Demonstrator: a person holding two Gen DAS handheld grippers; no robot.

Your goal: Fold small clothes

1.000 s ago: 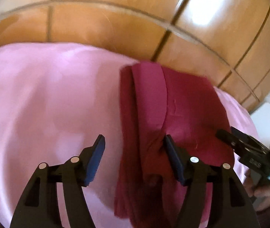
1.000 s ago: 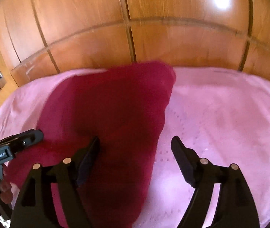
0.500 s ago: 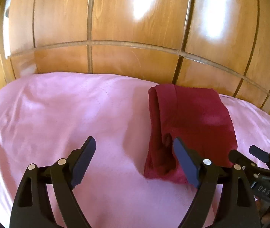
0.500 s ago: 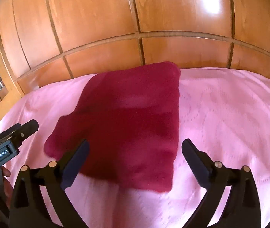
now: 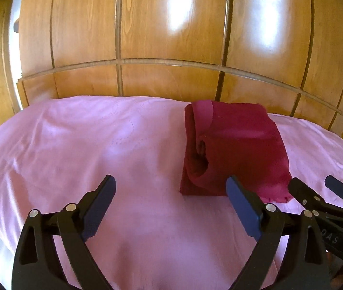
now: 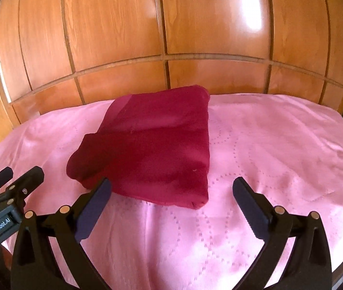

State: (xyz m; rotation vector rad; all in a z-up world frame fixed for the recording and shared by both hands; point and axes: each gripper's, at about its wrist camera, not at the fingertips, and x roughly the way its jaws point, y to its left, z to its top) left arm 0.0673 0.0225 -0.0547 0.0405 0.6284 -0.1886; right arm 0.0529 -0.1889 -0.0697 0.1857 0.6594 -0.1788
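Left wrist view gives us the dark red garment (image 5: 239, 149) lying folded into a thick rectangular packet on the pink bedspread (image 5: 87, 145), close to the far edge where the bedspread meets the wooden panelled wall (image 5: 171, 36). Its left side shows stacked layers and a lighter band of fabric turned over near the top; what kind of garment it is we cannot tell, folded as it is. Our left gripper (image 5: 171, 205) has just been opening, and its jaws now stand spread wide over bare bedspread, with nothing between them; the right-hand finger overlaps the near left corner of the garment in the picture, though we cannot tell whether it touches the cloth. At the lower right edge of this view we see the right gripper (image 5: 316, 191), its two black fingers apart and just beside the garment's near right corner.

From the right wrist view, the garment (image 6: 159, 145) sits left of centre, its near edge neat and square, a softer lobe of cloth bulging out on its left. The right gripper (image 6: 171, 198) has likewise just been opening: the jaws are spread, empty, hanging just short of the garment's near edge. The left gripper (image 6: 19, 176) shows at the left margin, also clear of the cloth.
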